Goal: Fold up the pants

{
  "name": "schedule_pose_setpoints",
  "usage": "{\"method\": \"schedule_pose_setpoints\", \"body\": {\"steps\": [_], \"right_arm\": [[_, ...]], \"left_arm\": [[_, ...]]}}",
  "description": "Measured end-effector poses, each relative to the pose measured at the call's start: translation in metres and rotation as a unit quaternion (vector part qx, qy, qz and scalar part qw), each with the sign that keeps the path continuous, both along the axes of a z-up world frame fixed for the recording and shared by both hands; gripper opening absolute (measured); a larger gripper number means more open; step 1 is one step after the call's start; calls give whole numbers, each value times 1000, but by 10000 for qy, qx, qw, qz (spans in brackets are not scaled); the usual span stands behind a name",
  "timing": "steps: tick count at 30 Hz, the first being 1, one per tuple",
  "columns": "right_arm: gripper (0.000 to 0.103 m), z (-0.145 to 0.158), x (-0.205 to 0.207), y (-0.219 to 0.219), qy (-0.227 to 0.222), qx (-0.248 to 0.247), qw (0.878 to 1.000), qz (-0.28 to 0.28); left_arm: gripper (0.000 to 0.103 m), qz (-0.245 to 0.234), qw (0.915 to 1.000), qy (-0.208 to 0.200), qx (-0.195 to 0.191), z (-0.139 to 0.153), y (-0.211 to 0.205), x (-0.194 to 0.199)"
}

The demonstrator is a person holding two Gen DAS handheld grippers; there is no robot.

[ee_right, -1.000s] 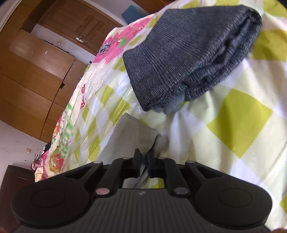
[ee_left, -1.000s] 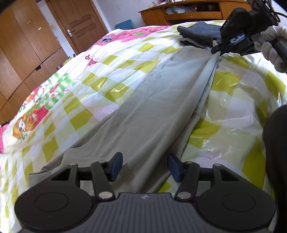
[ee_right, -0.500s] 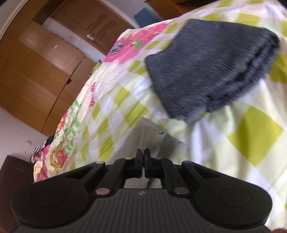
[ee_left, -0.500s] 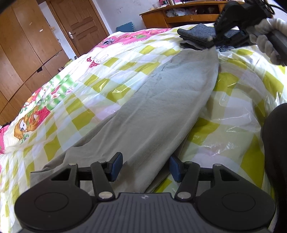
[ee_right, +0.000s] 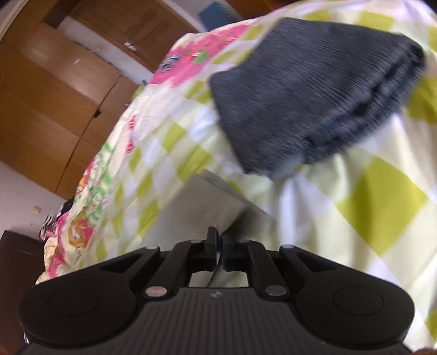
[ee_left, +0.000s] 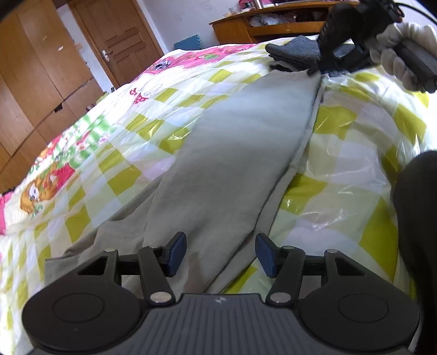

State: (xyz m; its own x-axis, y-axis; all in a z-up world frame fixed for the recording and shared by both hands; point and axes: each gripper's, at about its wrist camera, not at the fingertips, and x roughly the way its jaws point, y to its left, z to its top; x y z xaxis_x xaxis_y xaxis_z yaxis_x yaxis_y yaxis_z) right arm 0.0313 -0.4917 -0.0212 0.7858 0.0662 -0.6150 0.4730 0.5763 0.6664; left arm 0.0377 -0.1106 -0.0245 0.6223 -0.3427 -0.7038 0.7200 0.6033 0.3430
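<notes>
Grey pants (ee_left: 232,163) lie stretched lengthwise on the checkered bedspread (ee_left: 131,128), one layer over the other. My left gripper (ee_left: 220,255) is open and empty, its blue pads either side of the near end of the pants. My right gripper (ee_right: 219,247) is shut on the far corner of the pants (ee_right: 196,210) and holds it taut, just short of a folded dark garment. In the left wrist view the right gripper (ee_left: 314,71) pinches that far corner, held by a gloved hand (ee_left: 404,52).
A folded dark grey knit garment (ee_right: 314,90) lies on the bed just beyond the pants' far end, also in the left wrist view (ee_left: 295,53). Wooden wardrobes (ee_left: 32,82), a door (ee_left: 117,38) and a wooden desk (ee_left: 273,24) stand around the bed. A dark leg (ee_left: 418,218) is at right.
My right gripper has pulled the far corner of the pants further away, towards the dark garment, and the cloth has gone flat and taut. My left gripper has stayed open at the near end.
</notes>
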Motion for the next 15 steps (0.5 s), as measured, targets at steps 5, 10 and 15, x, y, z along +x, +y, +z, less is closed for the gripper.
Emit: {"method": "schedule_pose_setpoints", "body": {"steps": [5, 10, 15], "right_arm": [[25, 8, -30, -8, -133, 80, 9995, -271], [33, -5, -19, -7, 4, 352, 9991, -234], [37, -17, 8, -2, -35, 454, 9987, -248]], "left_arm": [[69, -73, 10000, 31, 17, 4, 1, -1], [69, -47, 10000, 21, 24, 3, -2, 0], [69, -64, 10000, 17, 25, 4, -3, -2]]}}
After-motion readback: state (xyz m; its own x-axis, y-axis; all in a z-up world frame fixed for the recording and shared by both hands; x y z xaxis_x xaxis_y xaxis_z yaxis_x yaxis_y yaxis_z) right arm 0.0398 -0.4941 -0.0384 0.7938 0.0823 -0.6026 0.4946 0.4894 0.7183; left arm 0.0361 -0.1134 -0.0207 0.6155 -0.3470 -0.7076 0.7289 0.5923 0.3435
